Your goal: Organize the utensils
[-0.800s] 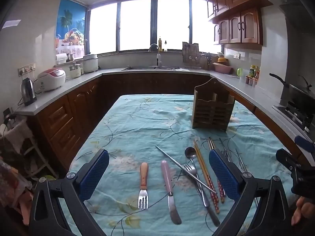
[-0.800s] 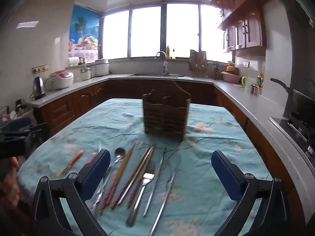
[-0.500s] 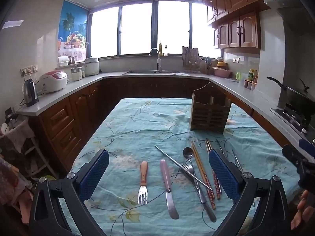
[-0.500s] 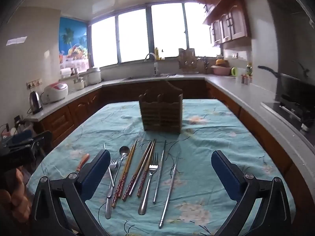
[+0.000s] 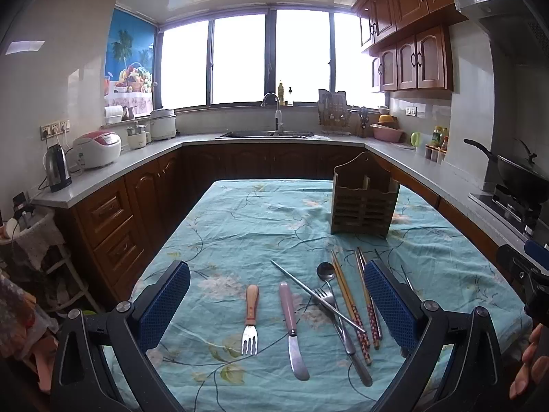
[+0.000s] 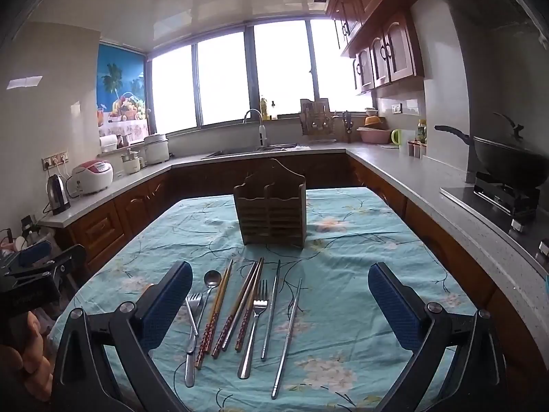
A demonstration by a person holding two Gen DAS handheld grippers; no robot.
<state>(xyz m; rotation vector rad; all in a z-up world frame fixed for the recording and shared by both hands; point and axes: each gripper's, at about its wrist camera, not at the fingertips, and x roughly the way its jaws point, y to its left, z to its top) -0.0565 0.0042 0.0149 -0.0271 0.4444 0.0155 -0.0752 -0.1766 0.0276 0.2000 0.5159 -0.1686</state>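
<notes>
Nothing is sorted yet; this reads as the opening step, with both claws hovering over the spread before a first pick.

In the left wrist view, going left to right across the lower half of the frame: the left gripper (image 5: pixel 276 304) stands released, jaws wide and empty. Between its blue pads lie the wooden-handled fork (image 5: pixel 251 319) and, just beside it, the pink-handled knife (image 5: pixel 291 326), both flat on the teal floral tablecloth (image 5: pixel 240 226). Right of them a steel chopstick (image 5: pixel 315 295) lies slantwise across a steel fork (image 5: pixel 338 322) and the spoon (image 5: pixel 326 272), so that cluster is tangled. The patterned chopsticks (image 5: pixel 350 305) run alongside, near the right pad.

In the right wrist view, the right gripper (image 6: pixel 279 304) is likewise released and holds nothing. The wooden utensil caddy (image 6: pixel 271 211) stands upright at mid-frame, well apart from the cutlery and apparently empty, though its compartments cannot be seen into.

The next move likely calls for choosing a piece that lies free, such as the wooden-handled fork, lowering the claw so the pads straddle its handle crosswise, pinching close to the cloth without snagging it, then carrying the piece to a caddy slot.
</notes>
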